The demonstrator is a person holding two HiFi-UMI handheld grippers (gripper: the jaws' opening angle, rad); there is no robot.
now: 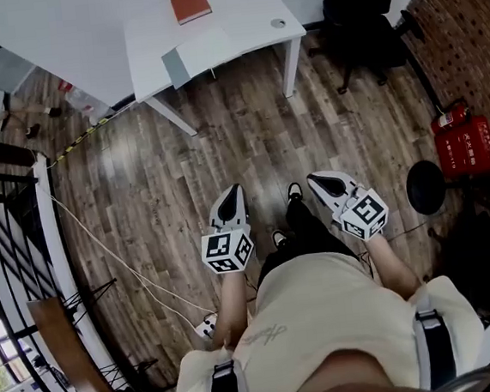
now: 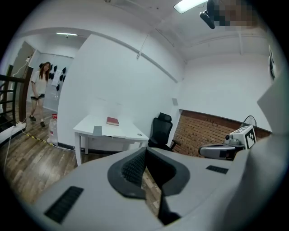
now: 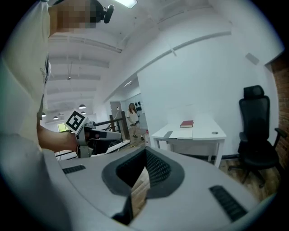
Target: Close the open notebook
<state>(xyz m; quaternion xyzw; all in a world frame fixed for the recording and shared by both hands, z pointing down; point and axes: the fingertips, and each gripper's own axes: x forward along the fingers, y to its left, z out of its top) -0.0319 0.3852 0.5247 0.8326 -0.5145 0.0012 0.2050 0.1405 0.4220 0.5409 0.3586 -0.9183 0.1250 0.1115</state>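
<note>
Both grippers hang over the wooden floor (image 1: 139, 166) in front of the person. The left gripper (image 1: 232, 192) has its jaws pressed together at the tips and nothing between them. So does the right gripper (image 1: 321, 179), just beside it. The open notebook (image 1: 201, 50) lies well ahead of both, on a white table (image 1: 245, 18), with a red book (image 1: 190, 4) beyond it.

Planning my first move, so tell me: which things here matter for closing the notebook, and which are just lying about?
For the job: open notebook, white table under it, left tool, right tool, both shut and empty.
Lying about: red book, office chair, fire extinguisher.
</note>
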